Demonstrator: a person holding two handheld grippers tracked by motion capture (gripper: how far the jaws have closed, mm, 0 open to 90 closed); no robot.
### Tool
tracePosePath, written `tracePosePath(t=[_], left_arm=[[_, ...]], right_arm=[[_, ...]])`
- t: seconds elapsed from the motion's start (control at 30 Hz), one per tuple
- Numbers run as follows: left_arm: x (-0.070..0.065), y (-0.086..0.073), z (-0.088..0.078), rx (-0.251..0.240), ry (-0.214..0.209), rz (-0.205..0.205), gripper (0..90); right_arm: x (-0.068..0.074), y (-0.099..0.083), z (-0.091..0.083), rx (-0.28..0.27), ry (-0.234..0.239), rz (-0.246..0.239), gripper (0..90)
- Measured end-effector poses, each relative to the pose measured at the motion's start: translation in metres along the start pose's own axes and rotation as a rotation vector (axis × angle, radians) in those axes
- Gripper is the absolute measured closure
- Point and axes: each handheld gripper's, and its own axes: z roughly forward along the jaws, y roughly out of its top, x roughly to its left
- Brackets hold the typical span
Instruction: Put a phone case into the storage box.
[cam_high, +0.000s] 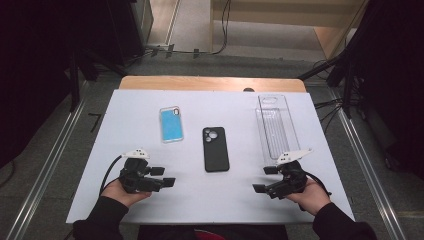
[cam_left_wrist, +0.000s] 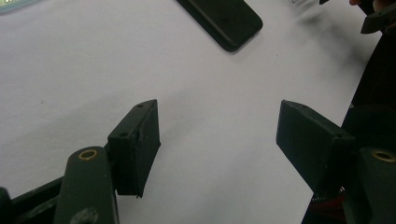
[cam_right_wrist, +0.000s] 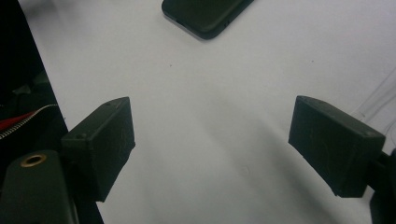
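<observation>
A black phone (cam_high: 216, 149) lies face down in the middle of the white table top (cam_high: 150, 125); its near end shows in the left gripper view (cam_left_wrist: 224, 19) and in the right gripper view (cam_right_wrist: 205, 15). A blue phone case (cam_high: 171, 124) lies to its left. A clear plastic tray (cam_high: 276, 125) lies at the right. My left gripper (cam_high: 166, 177) rests near the front left, pointing right, open with nothing between its jaws (cam_left_wrist: 217, 140). My right gripper (cam_high: 265, 180) rests at the front right, pointing left, open and empty (cam_right_wrist: 210, 144).
The table's wooden far edge (cam_high: 210, 83) shows beyond the white sheet. Cables and stands crowd the floor behind and to the right. Metal rails (cam_high: 45, 155) run along both sides of the table.
</observation>
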Motion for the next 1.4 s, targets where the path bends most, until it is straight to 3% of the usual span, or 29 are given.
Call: tracePosePath(t=[0.33, 0.57, 0.67, 0.9, 0.97, 1.1, 1.17, 1.27, 1.4], left_arm=[[0.001, 0.001, -0.002, -0.008, 0.014, -0.015, 30.2], [0.0, 0.006, -0.003, -0.027, 0.054, -0.008, 30.2], [0.0, 0.011, -0.003, -0.038, 0.038, -0.028, 32.2], [0.004, 0.016, -0.004, -0.068, 0.075, -0.024, 31.9], [0.005, 0.019, -0.004, -0.049, 0.083, -0.025, 31.9], [0.009, 0.028, -0.004, -0.072, 0.069, -0.008, 25.1], [0.012, 0.032, -0.003, -0.085, 0.096, -0.022, 25.1], [0.017, 0.037, -0.003, -0.079, 0.076, -0.026, 25.3], [0.021, 0.048, -0.002, -0.063, 0.09, -0.025, 28.8]], right_arm=[[0.0, 0.0, 0.0, 0.001, -0.003, -0.002, 12.7], [0.0, 0.0, 0.0, 0.003, -0.004, -0.003, 12.7], [0.0, 0.0, 0.0, 0.003, -0.004, -0.003, 12.7], [-0.001, 0.0, -0.001, 0.005, -0.005, -0.001, 12.7], [0.0, 0.0, -0.001, 0.004, -0.006, 0.0, 12.7], [0.0, 0.0, -0.002, 0.003, -0.012, -0.003, 12.7], [0.0, 0.0, -0.002, 0.003, -0.011, -0.002, 12.7], [0.0, -0.001, -0.002, 0.005, -0.015, -0.004, 12.7], [0.0, -0.001, -0.002, 0.002, -0.015, -0.008, 12.7]])
